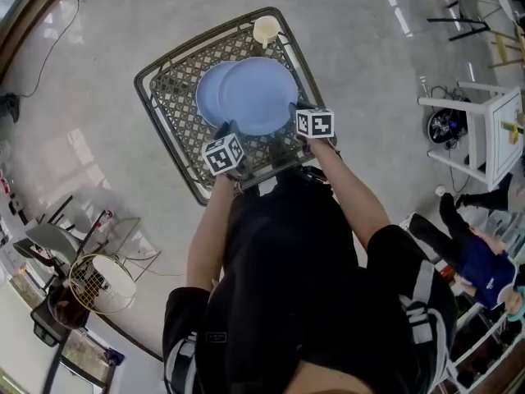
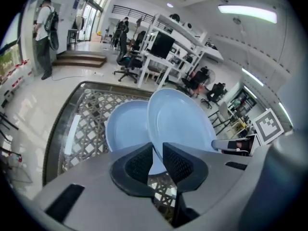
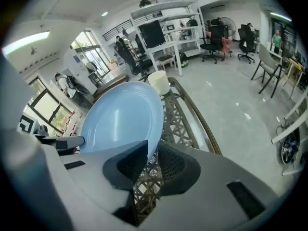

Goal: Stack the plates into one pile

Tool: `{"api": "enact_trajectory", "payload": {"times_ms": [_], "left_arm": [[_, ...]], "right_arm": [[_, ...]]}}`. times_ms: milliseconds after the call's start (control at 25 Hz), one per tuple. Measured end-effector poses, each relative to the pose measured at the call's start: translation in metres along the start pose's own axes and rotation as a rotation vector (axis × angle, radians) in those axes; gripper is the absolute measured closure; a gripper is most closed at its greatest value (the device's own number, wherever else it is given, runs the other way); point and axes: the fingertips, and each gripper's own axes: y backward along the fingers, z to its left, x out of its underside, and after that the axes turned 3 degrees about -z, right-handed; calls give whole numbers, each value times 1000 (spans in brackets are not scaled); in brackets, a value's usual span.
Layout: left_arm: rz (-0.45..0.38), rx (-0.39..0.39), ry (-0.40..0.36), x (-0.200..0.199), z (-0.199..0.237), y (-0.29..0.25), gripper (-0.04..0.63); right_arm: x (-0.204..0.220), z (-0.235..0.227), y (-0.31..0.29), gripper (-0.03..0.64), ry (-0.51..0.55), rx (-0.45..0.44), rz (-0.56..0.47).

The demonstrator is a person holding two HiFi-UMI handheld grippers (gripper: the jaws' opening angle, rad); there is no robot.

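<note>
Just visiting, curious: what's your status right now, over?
The left gripper and right gripper shut on top plate rim. It overlaps second plate on table. Only a cup at far corner, clear.

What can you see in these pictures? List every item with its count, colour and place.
Round light-blue raised plate: one, light blue, tilted above the table.
Round light-blue lower plate: one, light blue, lying on the tabletop, partly covered in view by the raised plate.
Round cream cup: one, cream, at the table's far edge.
Square dark metal lattice table: one, dark, centre.
White side table: one, white, far right.
Left hand-held gripper: one, grey, shut on the raised plate's near rim.
Right hand-held gripper: one, grey, shut on that same rim.
</note>
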Motion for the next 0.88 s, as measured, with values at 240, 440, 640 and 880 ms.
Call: {"api": "enact_trajectory", "payload": {"times_ms": [240, 440, 640, 880], "left_arm": [[-7, -103, 97, -3, 52, 1, 520], [28, -159, 165, 5, 81, -10, 520], [58, -182, 199, 9, 96, -22, 520], [81, -195, 203, 9, 100, -31, 522]], "right_arm": [[-15, 41, -46, 554, 95, -58, 76], [-13, 55, -75, 552, 134, -79, 135], [-11, 60, -94, 551, 154, -78, 187], [-10, 56, -102, 549, 162, -62, 224]]}}
